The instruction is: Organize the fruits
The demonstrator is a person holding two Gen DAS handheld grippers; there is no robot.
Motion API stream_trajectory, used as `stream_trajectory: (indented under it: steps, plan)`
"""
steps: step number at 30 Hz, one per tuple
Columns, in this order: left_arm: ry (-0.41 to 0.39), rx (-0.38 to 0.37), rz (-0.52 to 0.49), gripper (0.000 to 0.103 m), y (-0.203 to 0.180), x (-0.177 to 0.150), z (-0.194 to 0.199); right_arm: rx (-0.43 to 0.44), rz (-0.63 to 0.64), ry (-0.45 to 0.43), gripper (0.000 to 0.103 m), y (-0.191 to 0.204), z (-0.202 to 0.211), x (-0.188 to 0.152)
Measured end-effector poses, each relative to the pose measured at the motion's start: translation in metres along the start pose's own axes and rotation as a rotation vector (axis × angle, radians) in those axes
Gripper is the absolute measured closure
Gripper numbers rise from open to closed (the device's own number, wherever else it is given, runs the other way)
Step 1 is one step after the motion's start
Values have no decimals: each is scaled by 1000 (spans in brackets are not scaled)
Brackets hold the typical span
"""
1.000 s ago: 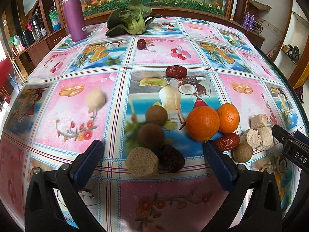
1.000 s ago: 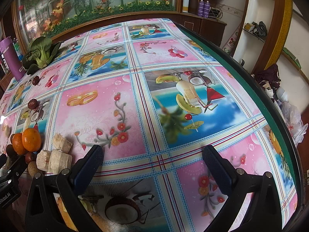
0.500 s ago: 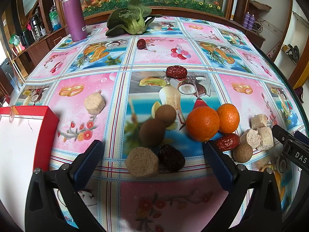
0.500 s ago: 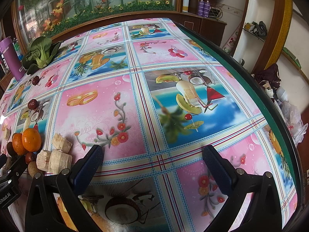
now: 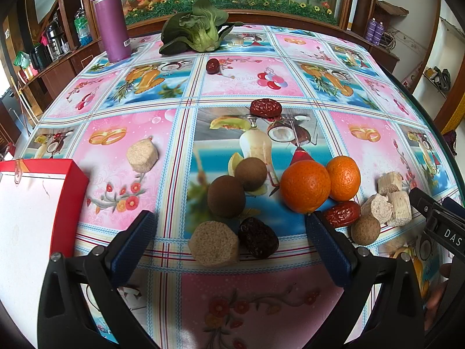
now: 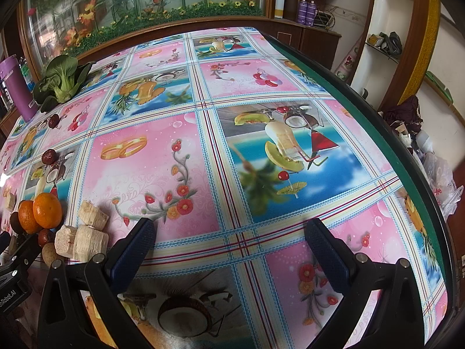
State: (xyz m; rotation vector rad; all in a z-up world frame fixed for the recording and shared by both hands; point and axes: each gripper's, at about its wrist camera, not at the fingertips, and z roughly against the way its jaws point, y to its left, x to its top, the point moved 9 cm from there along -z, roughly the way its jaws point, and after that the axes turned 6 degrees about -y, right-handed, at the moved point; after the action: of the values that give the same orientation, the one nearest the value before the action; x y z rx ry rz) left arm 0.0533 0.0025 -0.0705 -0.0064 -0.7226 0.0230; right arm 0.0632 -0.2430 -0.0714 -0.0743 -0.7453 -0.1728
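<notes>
Wide open and holding nothing, the left gripper [image 5: 229, 229] hovers low over the near cluster, apparently to choose a first piece. Between its fingers lie a tan cut chunk [image 5: 214, 247] touching a dark date [image 5: 258, 241]; just beyond sit two brown round fruits [image 5: 226, 196]. Right of those, two oranges [image 5: 305, 186] touch each other. At near left, a red-rimmed box [image 5: 72, 192] probably waits to receive the fruit. Farther off lie single red dates [image 5: 266, 107], then greens [image 5: 200, 33]. The right gripper [image 6: 229, 229] hangs equally wide over bare tablecloth [image 6: 145, 174], idle.
</notes>
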Motion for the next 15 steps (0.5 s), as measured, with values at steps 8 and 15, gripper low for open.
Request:
stream_trajectory:
  steps: [8,15]
  plan:
    - [-57,-17,-56,0,29,2,52,238,5,10,1,5,28,9]
    - [-196,19,-222,0,57,25,103,562,119,31,1,85,62,32]
